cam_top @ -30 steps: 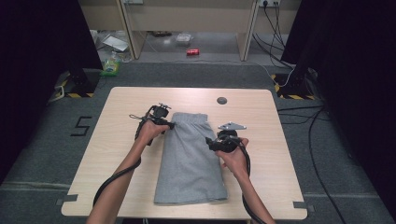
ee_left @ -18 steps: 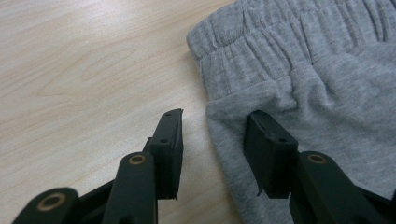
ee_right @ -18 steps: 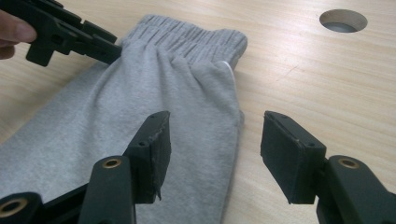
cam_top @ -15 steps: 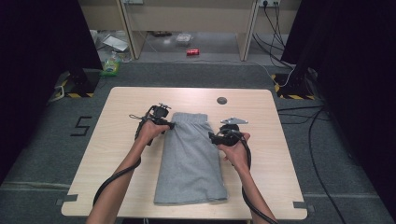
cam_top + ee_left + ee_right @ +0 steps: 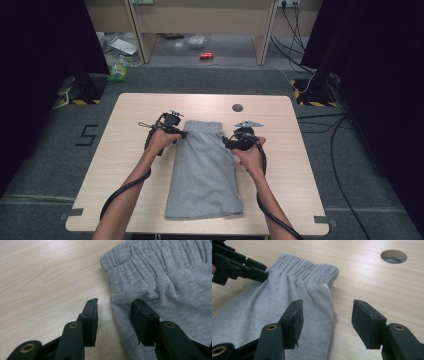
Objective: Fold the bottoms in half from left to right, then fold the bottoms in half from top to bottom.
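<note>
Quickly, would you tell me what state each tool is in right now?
Left tool: open, straddling the folded grey cotton shorts' edge.
Right tool: open, straddling their other edge.

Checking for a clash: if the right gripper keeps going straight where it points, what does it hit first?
Probably the side edge of the grey shorts, which lies between the open jaws of the right gripper. Beyond it sits the left gripper, though depth is hard to judge.

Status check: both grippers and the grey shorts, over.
Left gripper open, straddling the folded grey fabric shorts' edge. Right gripper open at opposite edge. Nothing blocking on wooden table.
</note>
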